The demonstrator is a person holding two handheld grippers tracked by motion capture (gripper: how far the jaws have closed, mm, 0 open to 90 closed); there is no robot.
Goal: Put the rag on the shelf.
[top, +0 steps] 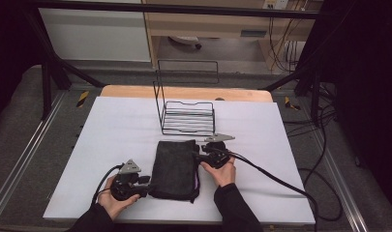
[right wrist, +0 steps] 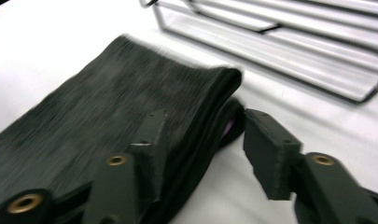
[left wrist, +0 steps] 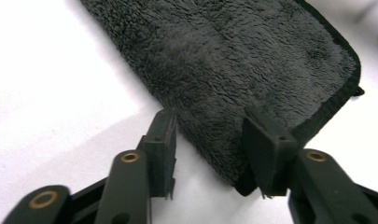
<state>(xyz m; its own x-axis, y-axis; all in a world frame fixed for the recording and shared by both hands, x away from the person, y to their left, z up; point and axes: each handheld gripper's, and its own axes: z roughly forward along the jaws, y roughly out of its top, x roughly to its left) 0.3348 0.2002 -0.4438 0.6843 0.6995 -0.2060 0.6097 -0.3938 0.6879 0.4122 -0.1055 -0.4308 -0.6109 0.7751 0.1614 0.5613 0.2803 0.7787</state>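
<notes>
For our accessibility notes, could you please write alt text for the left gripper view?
A folded black towel lies on a white table, its near corner between the open left gripper, whose pads do not press on it.

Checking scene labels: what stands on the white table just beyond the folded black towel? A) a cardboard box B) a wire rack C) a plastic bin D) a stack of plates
B: a black wire rack with a tall upright back stands just beyond the far edge of the folded black towel on the white table; its metal bars also show in the right gripper view.
</notes>
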